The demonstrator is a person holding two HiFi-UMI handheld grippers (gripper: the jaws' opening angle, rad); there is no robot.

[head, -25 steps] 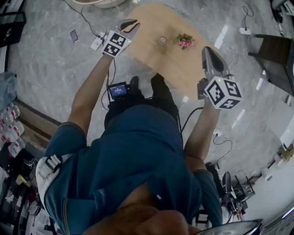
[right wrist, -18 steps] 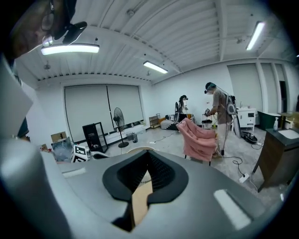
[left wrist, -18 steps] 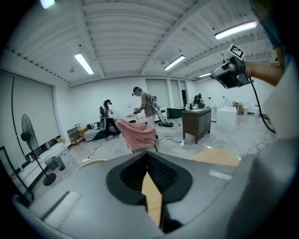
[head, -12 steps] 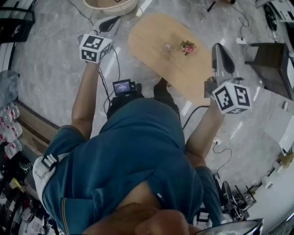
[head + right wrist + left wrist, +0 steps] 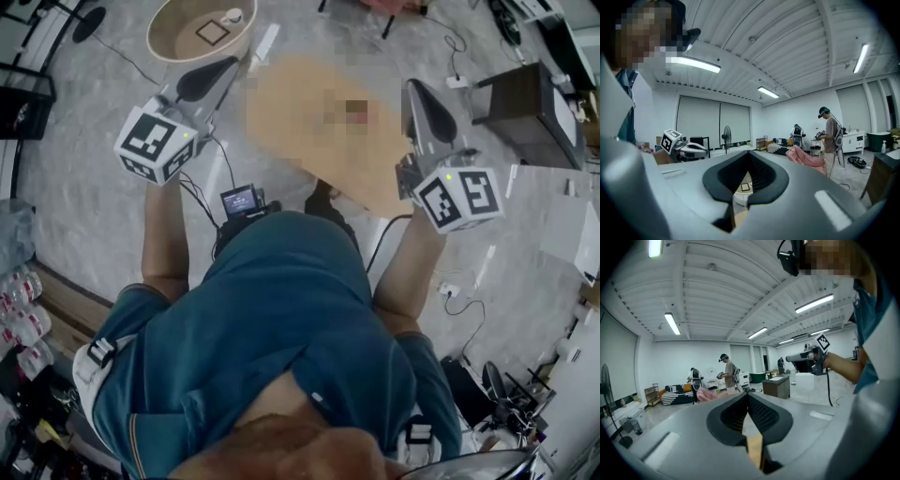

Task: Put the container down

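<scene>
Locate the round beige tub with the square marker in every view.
Head view: round beige tub top left, beyond the left gripper.
Left gripper view: not in it.
Right gripper view: tub low centre, behind its jaws.
Shared landmark: left gripper, left of centre there.

Head view: high over the person's shoulders, facing steeply down, with the round tub (image 5: 178, 33) at frame top, well off. Right gripper view: low, roughly level, looking along its jaws at that same tub (image 5: 739, 193), nearer. Left gripper view: level, facing across the room. It catches the right gripper (image 5: 790, 358); the right gripper view catches the left gripper (image 5: 705, 151). Both share a standing person (image 5: 729, 373) far off.
</scene>
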